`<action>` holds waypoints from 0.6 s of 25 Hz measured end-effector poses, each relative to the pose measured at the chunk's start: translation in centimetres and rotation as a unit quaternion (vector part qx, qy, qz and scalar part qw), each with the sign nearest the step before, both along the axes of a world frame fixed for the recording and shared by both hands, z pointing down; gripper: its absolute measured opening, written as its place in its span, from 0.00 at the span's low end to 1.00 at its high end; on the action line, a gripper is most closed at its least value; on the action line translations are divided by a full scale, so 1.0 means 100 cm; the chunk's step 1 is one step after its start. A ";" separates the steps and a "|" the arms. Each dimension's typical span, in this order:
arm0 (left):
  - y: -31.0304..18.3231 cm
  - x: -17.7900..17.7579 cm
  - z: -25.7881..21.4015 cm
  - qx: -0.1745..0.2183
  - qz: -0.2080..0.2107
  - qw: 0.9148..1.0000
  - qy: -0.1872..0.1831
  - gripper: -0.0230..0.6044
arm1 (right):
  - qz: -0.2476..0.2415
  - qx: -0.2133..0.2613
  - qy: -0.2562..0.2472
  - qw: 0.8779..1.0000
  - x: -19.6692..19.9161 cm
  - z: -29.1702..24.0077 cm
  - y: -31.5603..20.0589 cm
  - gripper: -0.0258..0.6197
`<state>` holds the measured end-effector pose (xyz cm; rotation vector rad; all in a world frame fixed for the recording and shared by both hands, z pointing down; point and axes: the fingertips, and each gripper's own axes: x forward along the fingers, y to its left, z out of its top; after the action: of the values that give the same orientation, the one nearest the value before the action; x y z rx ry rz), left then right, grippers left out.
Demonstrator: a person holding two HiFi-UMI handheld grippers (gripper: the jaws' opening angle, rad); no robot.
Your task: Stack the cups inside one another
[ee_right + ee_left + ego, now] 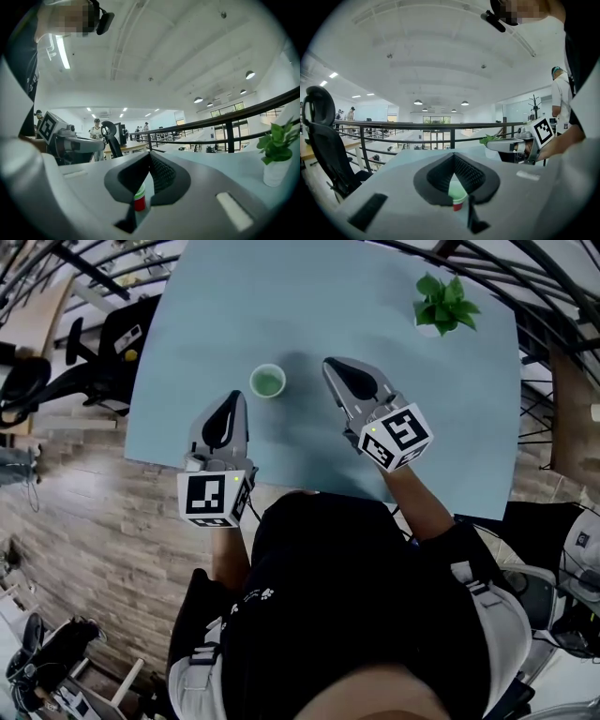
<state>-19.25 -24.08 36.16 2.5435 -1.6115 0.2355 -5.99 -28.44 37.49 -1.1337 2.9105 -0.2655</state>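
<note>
Grippers: left gripper (234,399) and right gripper (330,365) both clenched, empty.
Stack: round green cup (267,382) seated in red cup (139,202), between them on pale blue worktop (234,296).
Risk: my sideways swing could topple it.

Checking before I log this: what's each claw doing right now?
Left claw: closed, holding nothing.
Right claw: closed, holding nothing; the cup stands apart on the table.

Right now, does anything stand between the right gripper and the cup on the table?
Nothing visible does. Only bare table lies between the right gripper and the cup. The potted plant stands far off; the left gripper is on the cup's other side.
</note>
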 end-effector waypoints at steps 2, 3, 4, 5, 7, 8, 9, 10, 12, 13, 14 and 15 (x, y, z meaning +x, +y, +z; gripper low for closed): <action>-0.002 0.005 0.000 0.000 0.008 1.000 0.000 0.02 | 0.009 0.001 -0.003 1.000 0.007 -0.002 0.002 0.05; -0.004 0.008 -0.001 0.001 0.011 1.000 -0.001 0.02 | 0.011 0.001 -0.005 1.000 0.010 -0.003 0.002 0.05; -0.005 0.010 -0.001 0.001 0.014 1.000 0.000 0.02 | 0.013 0.002 -0.007 1.000 0.012 -0.004 0.003 0.05; -0.006 0.011 0.000 0.000 0.015 1.000 0.001 0.02 | 0.013 0.003 -0.008 1.000 0.013 -0.005 0.003 0.05; -0.007 0.012 0.001 -0.002 0.016 1.000 0.003 0.02 | 0.017 0.003 -0.010 1.000 0.016 -0.006 0.003 0.05; -0.008 0.013 0.000 -0.001 0.018 1.000 0.003 0.02 | 0.019 0.003 -0.011 1.000 0.017 -0.007 0.003 0.05; -0.008 0.014 0.000 -0.001 0.021 1.000 0.002 0.02 | 0.020 0.003 -0.010 1.000 0.017 -0.007 0.003 0.05; -0.008 0.014 0.001 -0.003 0.022 1.000 0.002 0.02 | 0.020 0.003 -0.010 1.000 0.017 -0.008 0.003 0.05; -0.008 0.013 0.002 -0.005 0.022 1.000 0.002 0.02 | 0.017 0.002 -0.009 1.000 0.015 -0.007 0.005 0.05; -0.008 0.013 0.001 -0.002 0.022 1.000 0.001 0.02 | 0.015 0.002 -0.008 1.000 0.014 -0.007 0.005 0.05; -0.008 0.013 0.000 0.000 0.022 1.000 0.000 0.02 | 0.014 0.001 -0.007 1.000 0.013 -0.006 0.006 0.05; -0.008 0.012 -0.001 0.002 0.022 1.000 0.000 0.02 | 0.014 0.000 -0.006 1.000 0.012 -0.005 0.006 0.05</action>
<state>-18.03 -24.87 36.06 2.5832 -1.5587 0.2368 -4.74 -27.85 36.97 -1.1677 2.8820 -0.2704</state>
